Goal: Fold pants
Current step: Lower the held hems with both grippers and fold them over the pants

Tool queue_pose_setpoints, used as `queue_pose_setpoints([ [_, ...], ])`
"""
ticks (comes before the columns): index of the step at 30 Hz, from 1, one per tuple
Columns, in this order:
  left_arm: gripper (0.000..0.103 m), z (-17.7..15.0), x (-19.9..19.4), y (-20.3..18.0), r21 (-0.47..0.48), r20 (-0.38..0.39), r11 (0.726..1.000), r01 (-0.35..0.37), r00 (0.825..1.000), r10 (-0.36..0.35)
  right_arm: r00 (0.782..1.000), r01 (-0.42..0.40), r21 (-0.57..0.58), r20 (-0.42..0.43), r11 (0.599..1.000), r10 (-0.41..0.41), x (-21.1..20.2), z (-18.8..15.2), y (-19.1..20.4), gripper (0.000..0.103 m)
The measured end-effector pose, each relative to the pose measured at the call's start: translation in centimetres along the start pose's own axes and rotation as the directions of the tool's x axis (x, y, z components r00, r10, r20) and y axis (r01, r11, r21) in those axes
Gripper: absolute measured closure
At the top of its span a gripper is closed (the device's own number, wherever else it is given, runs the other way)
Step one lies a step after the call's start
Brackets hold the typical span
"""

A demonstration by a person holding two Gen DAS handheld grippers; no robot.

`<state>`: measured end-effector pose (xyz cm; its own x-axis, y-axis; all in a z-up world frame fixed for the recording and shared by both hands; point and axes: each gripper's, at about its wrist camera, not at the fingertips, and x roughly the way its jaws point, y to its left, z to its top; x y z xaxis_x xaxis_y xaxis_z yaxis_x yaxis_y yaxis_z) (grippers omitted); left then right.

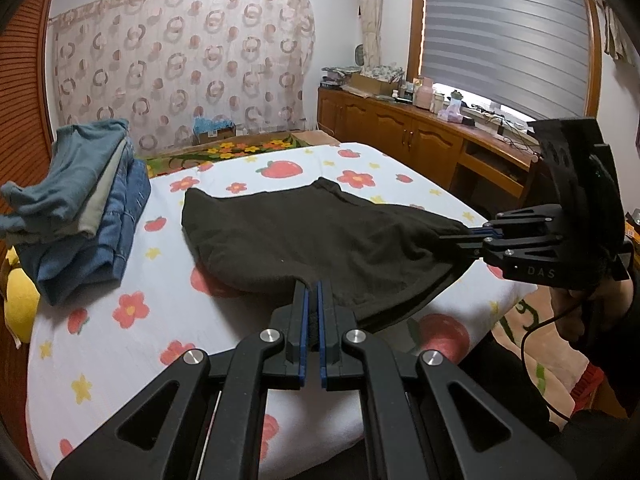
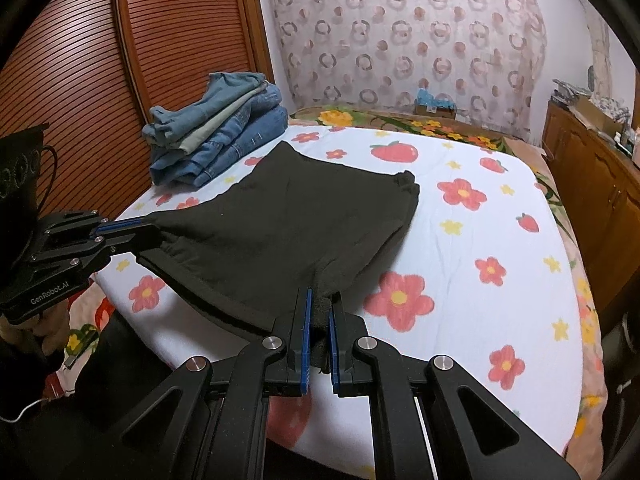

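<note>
Dark black pants point(image 1: 304, 236) lie spread on the bed, also in the right wrist view point(image 2: 288, 216). My left gripper point(image 1: 313, 286) is shut on the near edge of the pants; it shows in the right wrist view point(image 2: 154, 229) at the left, clamped on a corner. My right gripper point(image 2: 320, 296) is shut on the other near corner of the pants; it shows in the left wrist view point(image 1: 466, 236) at the right. The near edge of the pants is lifted slightly between the two grippers.
A stack of folded jeans and other garments point(image 1: 84, 208) sits at the bed's far left, also in the right wrist view point(image 2: 224, 128). The flowered sheet point(image 1: 132, 344) covers the bed. A wooden cabinet point(image 1: 404, 128) stands at right, a slatted wardrobe point(image 2: 80, 80) at left.
</note>
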<state>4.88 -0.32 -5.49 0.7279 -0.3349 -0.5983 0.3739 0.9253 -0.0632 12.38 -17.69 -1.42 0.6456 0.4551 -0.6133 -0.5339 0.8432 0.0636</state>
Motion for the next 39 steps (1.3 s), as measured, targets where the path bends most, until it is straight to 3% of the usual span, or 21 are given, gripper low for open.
queue_pose_setpoints([
  [15,0.098,-3.6,1.4,0.3,-0.053,-0.075,0.998,0.025,0.997,-0.029,0.999,-0.018,0.041,-0.045,0.999,0.020,1.4,-2.5,0.5,0.096],
  [27,0.098,-3.1,-1.4,-0.9,-0.044,-0.033,0.997,0.057,0.998,-0.058,0.999,-0.034,0.051,-0.007,0.998,0.034,-1.8,-3.0,0.8,0.096],
  [39,0.098,-0.5,-3.9,-1.4,-0.020,0.045,0.997,0.073,0.996,-0.073,0.996,-0.041,0.011,0.081,0.999,0.040,-5.5,-1.7,1.7,0.096],
])
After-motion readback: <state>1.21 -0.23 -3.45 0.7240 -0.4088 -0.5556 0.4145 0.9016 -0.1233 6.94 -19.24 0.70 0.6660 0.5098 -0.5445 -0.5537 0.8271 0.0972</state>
